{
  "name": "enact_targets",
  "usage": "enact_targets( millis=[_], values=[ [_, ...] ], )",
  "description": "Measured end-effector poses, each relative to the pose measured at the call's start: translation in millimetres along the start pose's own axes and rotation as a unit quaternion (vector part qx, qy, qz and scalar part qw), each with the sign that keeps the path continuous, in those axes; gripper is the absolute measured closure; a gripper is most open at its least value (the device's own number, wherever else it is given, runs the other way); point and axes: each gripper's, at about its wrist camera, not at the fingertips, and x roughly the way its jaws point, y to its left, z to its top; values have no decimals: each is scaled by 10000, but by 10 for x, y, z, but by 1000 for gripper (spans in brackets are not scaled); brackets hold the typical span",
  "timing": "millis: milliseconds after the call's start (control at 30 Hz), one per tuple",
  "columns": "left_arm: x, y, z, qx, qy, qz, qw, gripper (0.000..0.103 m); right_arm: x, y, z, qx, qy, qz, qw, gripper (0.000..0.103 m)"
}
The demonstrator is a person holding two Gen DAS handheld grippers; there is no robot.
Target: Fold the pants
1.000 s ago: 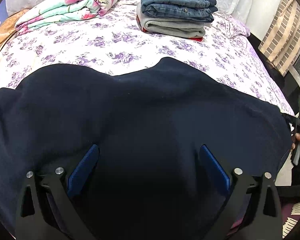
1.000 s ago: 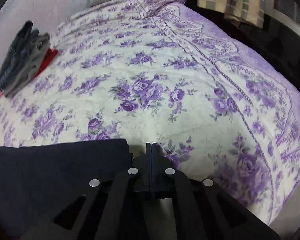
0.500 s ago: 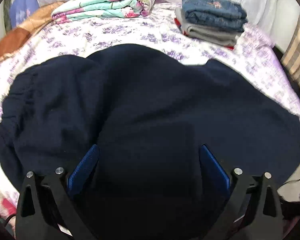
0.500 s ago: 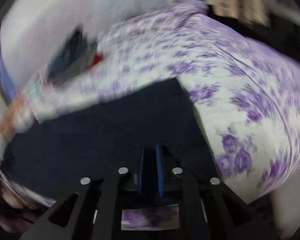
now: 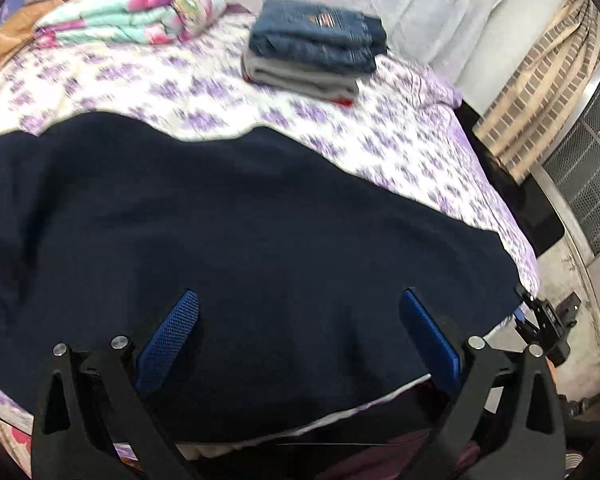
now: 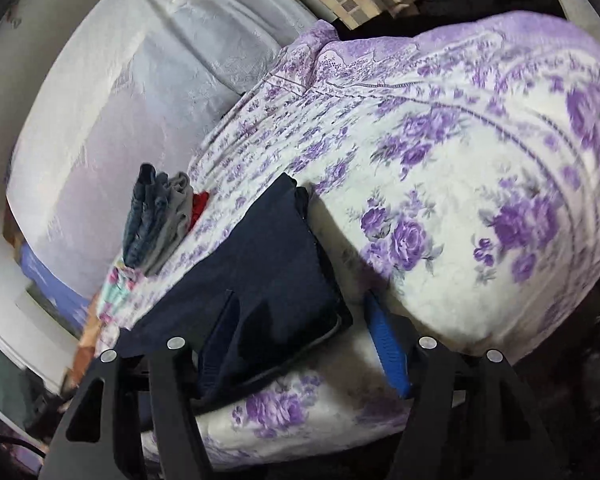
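Note:
The dark navy pants (image 5: 228, 232) lie spread across the near part of the bed. My left gripper (image 5: 296, 320) is open just above them, its blue pads wide apart and empty. The right wrist view is tilted; there the pants (image 6: 268, 264) lie along the bed with their end corner near the bed's edge. My right gripper (image 6: 300, 320) is open around that corner, one blue pad (image 6: 386, 344) on the sheet side, and holds nothing. The right gripper also shows in the left wrist view (image 5: 540, 320) at the pants' right end.
The bed has a white sheet with purple flowers (image 5: 400, 148). A stack of folded jeans and grey clothes (image 5: 316, 48) sits at the back, also seen in the right wrist view (image 6: 160, 216). A folded floral quilt (image 5: 132, 16) lies back left. The floor and a striped curtain (image 5: 540, 100) are to the right.
My right gripper was shut on the pants' end and has opened, letting it go onto the bed. The left gripper stayed open and has swung to the right over the pants.

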Motion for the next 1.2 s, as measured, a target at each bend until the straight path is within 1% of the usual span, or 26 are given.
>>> enact_targets(
  millis=[67, 133, 167, 200, 233, 333, 367, 433, 467, 500, 533, 567, 633, 667, 733, 767, 800, 833, 867, 900, 967, 1000, 1067, 1100, 1133, 1200],
  values=[
    [75, -23, -27, -30, 113, -58, 9999, 5, 36, -8, 7, 230, -17, 189, 9996, 37],
    [147, -27, -39, -58, 211, -88, 9997, 5, 106, 20, 29, 297, 41, 311, 9991, 44],
    [174, -20, -43, -71, 249, -97, 9996, 5, 198, 71, 24, 229, 118, 350, 9991, 57],
    [203, -24, -45, -87, 288, -104, 9995, 5, 224, 101, 28, 158, 201, 415, 9988, 73],
    [228, -19, -50, -106, 318, -123, 9994, 5, 287, 128, 27, 128, 258, 410, 9987, 75],
    [210, 15, -49, -124, 289, -141, 9994, 5, 251, 324, 66, -93, 119, 311, 9994, 79],
    [179, 46, -47, -140, 254, -126, 9995, 5, 227, 479, 89, -337, 72, 285, 9990, 79],
    [116, 126, -44, -260, 146, -111, 9995, 5, 205, 1012, 109, -1159, 63, 338, 9927, 79],
    [85, 165, -42, -327, 102, -126, 9993, 5, 231, 1415, 70, -1766, 83, 417, 9834, 80],
    [41, 207, -47, -401, 34, -151, 9991, 5, 273, 1681, 17, -2150, 155, 465, 9754, 80],
    [13, 230, -47, -428, -8, -161, 9990, 5, 366, 2035, -86, -2637, 297, 553, 9625, 80],
    [-27, 252, -50, -449, -62, -166, 9988, 5, 496, 2378, -242, -3120, 476, 645, 9467, 80],
    [-108, 294, -76, -493, -153, -163, 9985, 5, 744, 2849, -591, -3835, 800, 798, 9166, 80],
    [-146, 321, -97, -529, -190, -154, 9983, 5, 905, 3047, -800, -4162, 1049, 845, 8992, 80],
    [-211, 395, -129, -629, -233, -114, 9977, 5, 1365, 3335, -1385, -4861, 1723, 796, 8531, 80],
    [-251, 443, -154, -681, -253, -79, 9973, 5, 1582, 3360, -1644, -5060, 2063, 718, 8344, 79],
    [-295, 493, -179, -727, -277, -48, 9970, 5, 1663, 3358, -1803, -5244, 2057, 597, 8241, 78],
    [-324, 525, -194, -749, -293, -22, 9968, 5, 1658, 3379, -1894, -5496, 1781, 598, 8140, 75],
    [-354, 567, -213, -772, -312, 18, 9965, 5, 1647, 3415, -1936, -5676, 1656, 616, 8041, 71],
    [-382, 605, -234, -805, -337, 37, 9962, 5, 1646, 3446, -1923, -5703, 1676, 657, 8014, 64],
    [-424, 681, -267, -910, -387, -15, 9951, 5, 1596, 3465, -1830, -5539, 1819, 936, 8071, 51],
    [-429, 692, -265, -923, -405, -36, 9949, 5, 1523, 3470, -1769, -5425, 1808, 1146, 8123, 51],
    [-417, 675, -252, -875, -415, 7, 9953, 5, 1369, 3474, -1655, -5284, 1699, 1449, 8191, 51],
    [-403, 661, -245, -855, -411, 15, 9955, 5, 1298, 3489, -1569, -5157, 1662, 1600, 8251, 51],
    [-387, 656, -240, -840, -409, 15, 9956, 5, 1261, 3497, -1497, -5044, 1650, 1685, 8307, 51],
    [-380, 659, -236, -851, -419, 13, 9955, 5, 1187, 3431, -1405, -4858, 1660, 1724, 8407, 51]
  ],
)
